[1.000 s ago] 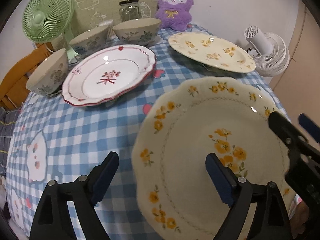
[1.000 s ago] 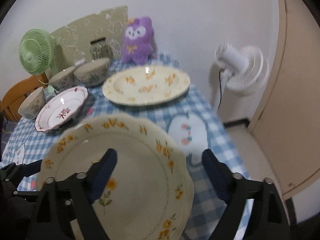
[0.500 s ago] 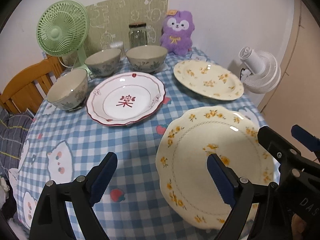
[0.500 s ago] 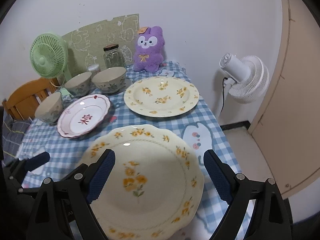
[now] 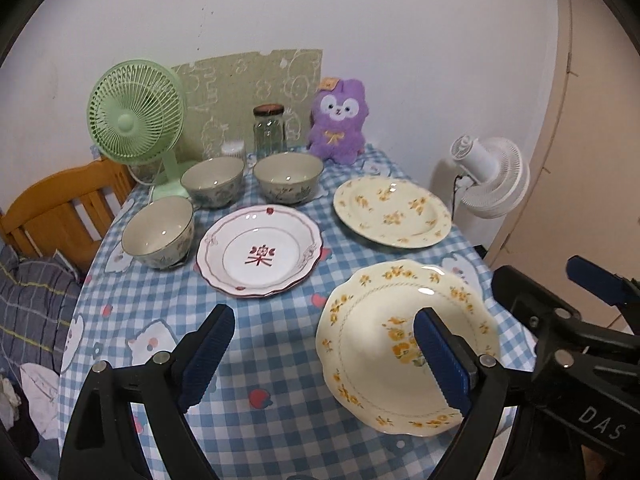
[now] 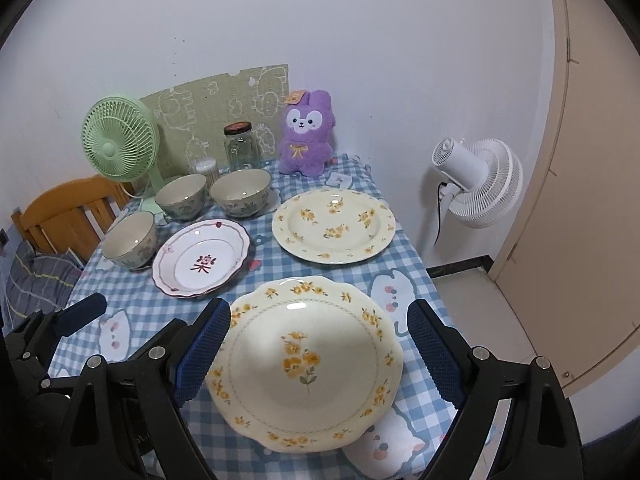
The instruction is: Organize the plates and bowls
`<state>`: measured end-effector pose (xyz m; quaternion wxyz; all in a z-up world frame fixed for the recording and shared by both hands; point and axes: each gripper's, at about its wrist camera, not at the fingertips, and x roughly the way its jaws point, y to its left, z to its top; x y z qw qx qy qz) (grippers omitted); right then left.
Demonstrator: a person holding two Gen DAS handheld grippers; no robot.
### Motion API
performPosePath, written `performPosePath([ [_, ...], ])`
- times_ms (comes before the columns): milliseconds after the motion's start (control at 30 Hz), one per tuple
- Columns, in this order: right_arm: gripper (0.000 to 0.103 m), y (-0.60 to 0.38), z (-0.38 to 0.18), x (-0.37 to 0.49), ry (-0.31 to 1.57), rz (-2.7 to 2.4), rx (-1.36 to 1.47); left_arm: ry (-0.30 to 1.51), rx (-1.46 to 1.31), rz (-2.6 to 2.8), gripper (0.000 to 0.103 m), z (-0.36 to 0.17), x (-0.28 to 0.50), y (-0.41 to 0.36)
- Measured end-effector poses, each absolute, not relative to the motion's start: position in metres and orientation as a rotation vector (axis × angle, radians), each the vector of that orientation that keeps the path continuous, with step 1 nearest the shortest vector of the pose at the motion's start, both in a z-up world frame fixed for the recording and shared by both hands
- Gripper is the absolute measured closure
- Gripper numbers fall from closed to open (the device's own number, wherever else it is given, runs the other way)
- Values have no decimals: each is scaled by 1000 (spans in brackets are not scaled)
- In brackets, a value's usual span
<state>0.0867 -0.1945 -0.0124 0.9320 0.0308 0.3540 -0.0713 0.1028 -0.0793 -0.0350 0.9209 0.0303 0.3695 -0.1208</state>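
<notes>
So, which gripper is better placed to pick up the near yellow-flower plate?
Right, probably. The right gripper has its open fingers either side of the near plate; the left gripper is mostly over tablecloth.

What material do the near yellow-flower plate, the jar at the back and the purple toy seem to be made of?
Near yellow-flower plate: probably glazed ceramic; cream, glossy, with bright highlights on its scalloped rim.
Jar: likely clear glass, since the wall panel shows through it; its dark lid could be metal or plastic.
Purple toy: soft plush fabric, with a fuzzy, matte surface.
</notes>
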Motion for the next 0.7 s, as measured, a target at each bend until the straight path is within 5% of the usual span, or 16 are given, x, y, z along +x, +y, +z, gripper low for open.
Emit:
performPosePath([
  [700,11,-211,10,92,670,-196,62,731,66,-302,10,-17,115,-106],
])
